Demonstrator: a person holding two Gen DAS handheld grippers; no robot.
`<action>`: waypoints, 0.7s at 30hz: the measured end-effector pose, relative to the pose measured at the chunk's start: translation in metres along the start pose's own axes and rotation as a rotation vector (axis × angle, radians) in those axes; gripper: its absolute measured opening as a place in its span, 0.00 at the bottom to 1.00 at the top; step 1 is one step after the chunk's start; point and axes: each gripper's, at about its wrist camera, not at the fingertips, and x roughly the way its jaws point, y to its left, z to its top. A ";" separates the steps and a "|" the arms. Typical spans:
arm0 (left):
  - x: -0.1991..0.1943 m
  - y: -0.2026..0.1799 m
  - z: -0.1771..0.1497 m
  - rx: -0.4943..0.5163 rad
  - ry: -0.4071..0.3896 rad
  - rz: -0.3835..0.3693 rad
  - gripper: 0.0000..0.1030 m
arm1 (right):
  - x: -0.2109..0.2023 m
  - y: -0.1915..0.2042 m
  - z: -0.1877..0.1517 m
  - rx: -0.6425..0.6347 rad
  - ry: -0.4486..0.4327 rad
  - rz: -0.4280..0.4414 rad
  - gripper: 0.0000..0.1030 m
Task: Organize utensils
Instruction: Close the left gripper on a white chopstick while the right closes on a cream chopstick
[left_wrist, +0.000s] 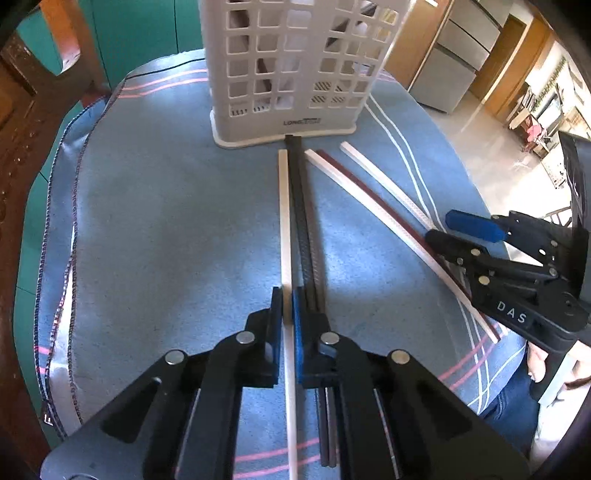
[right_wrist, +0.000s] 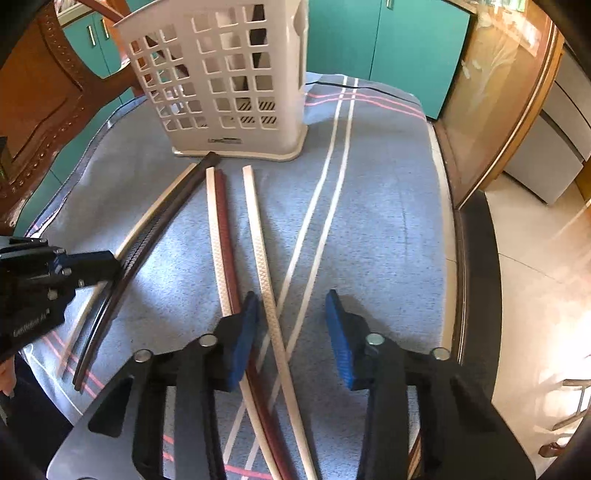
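My left gripper (left_wrist: 287, 306) clamped narrow on white chopstick (left_wrist: 283, 221), lying flat on blue cloth (left_wrist: 147, 221), tip toward white basket (left_wrist: 295, 66). Black pair (left_wrist: 304, 221) just beside it. My right gripper (right_wrist: 291, 332) wide, holding nothing, over cream chopstick (right_wrist: 258, 236); maroon chopstick (right_wrist: 225, 229) just left of it.
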 end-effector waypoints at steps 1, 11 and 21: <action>0.000 0.000 0.000 -0.002 -0.003 0.006 0.07 | 0.000 0.001 0.000 -0.002 -0.001 -0.001 0.36; 0.013 0.011 0.034 -0.047 -0.010 0.120 0.38 | 0.018 0.019 0.034 -0.098 0.025 -0.031 0.36; 0.032 0.013 0.075 -0.032 -0.021 0.142 0.49 | 0.042 0.025 0.073 -0.091 0.024 0.002 0.36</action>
